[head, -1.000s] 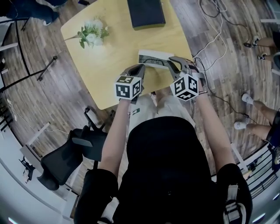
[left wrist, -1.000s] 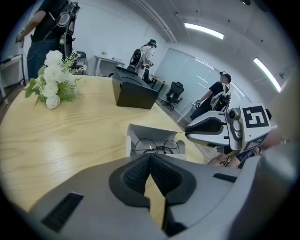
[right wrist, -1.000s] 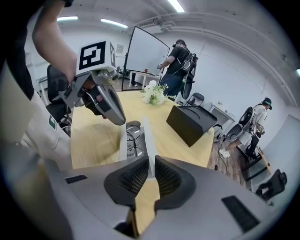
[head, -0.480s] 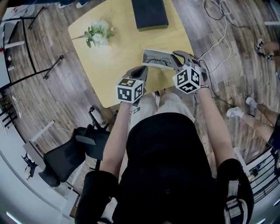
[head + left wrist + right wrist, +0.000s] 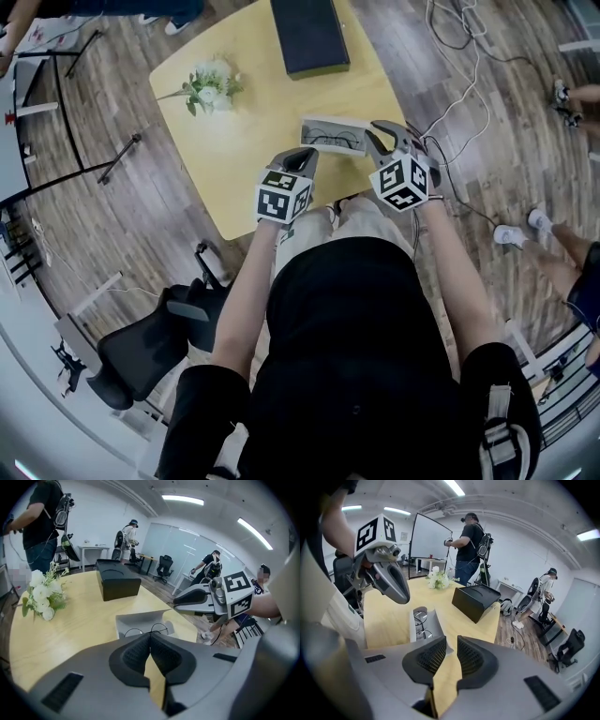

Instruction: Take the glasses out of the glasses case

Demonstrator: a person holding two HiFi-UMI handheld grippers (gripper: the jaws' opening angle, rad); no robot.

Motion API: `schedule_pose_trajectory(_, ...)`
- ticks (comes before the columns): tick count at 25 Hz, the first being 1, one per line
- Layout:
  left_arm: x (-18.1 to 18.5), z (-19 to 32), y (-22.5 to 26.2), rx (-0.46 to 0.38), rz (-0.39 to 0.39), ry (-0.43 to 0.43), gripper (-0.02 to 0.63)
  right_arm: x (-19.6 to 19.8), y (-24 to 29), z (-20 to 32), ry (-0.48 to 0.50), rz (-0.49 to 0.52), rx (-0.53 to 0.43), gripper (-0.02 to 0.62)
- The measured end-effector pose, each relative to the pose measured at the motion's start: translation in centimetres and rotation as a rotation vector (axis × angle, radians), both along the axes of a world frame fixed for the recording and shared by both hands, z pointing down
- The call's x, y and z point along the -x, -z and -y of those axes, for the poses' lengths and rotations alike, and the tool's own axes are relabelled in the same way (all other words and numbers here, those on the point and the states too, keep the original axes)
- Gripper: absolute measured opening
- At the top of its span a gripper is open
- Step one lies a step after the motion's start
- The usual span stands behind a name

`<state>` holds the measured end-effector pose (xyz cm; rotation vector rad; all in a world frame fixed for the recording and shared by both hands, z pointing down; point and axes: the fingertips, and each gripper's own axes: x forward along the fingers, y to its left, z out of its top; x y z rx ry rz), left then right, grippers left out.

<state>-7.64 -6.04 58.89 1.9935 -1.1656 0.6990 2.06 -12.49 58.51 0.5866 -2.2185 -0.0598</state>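
An open grey glasses case lies on the yellow table near its front edge. Thin-rimmed glasses rest inside it, and they show in the left gripper view as glasses and in the right gripper view as glasses. My left gripper hovers just short of the case's near left corner, and its pads meet with nothing between them. My right gripper hangs at the case's right end. Its jaws are opening, with a narrow gap and nothing between them.
A black box sits at the table's far edge and a white flower bunch at its left. Cables trail over the wood floor on the right. An office chair stands at the lower left. Several people stand in the background.
Both grippers have lifted a little and rolled slightly beside the case. The case and the glasses lie where they were.
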Motion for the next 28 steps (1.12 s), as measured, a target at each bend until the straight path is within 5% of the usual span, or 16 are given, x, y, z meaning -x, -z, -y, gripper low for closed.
schedule_pose_trajectory(16,-3.1,2.3,-3.0,0.000,0.164,-0.331,0.025,-3.0,4.1,-2.4,-0.206,0.127,0.078,0.083)
schedule_pose_trajectory(20,-3.6,2.3,-3.9,0.016,0.182,-0.406,0.072,-3.8,3.9,-2.8,-0.267,0.148,0.120,0.081)
schedule_pose_trajectory(28,-4.2,3.8,-5.0,-0.044,0.346,-0.633,0.103,-5.0,3.9,-4.0,-0.354,0.160,0.170,0.080)
